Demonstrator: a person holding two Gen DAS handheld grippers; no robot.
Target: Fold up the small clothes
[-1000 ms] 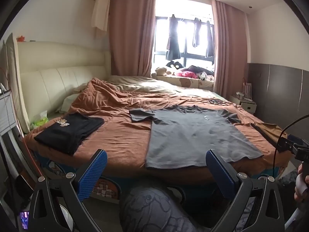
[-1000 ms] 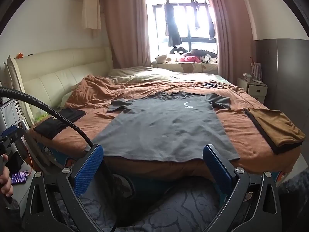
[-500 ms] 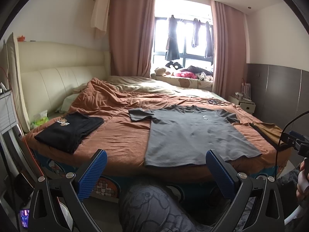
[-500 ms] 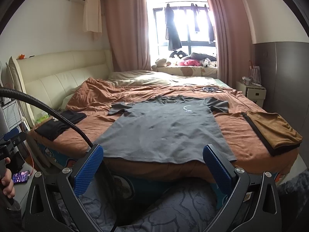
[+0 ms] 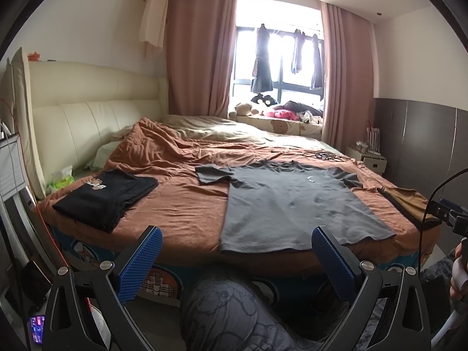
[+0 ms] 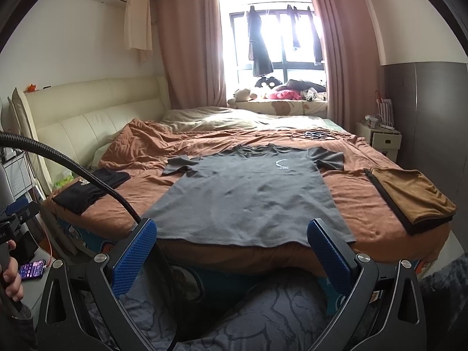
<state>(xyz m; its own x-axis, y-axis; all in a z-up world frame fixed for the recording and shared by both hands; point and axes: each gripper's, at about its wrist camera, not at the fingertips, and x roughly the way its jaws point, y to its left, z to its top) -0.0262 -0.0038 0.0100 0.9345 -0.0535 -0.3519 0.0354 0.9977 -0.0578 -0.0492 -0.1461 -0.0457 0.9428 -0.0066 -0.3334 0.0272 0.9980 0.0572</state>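
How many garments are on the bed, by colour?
Grey: 1, the grey T-shirt spread flat
Black: 1, the folded black shirt
Brown: 1, the folded brown garment
Total: 3

Grey T-shirt (image 6: pixel 248 199) bore a small white crescent mark. Bedspread (image 6: pixel 356 193) rust-orange. Folded shirt (image 5: pixel 108 196) black with a tan print. Folded garment (image 6: pixel 415 196) mustard-brown, edged black. Gripper pads (image 6: pixel 133 256) blue, textured. Curtains (image 5: pixel 199 52) dusty pink.
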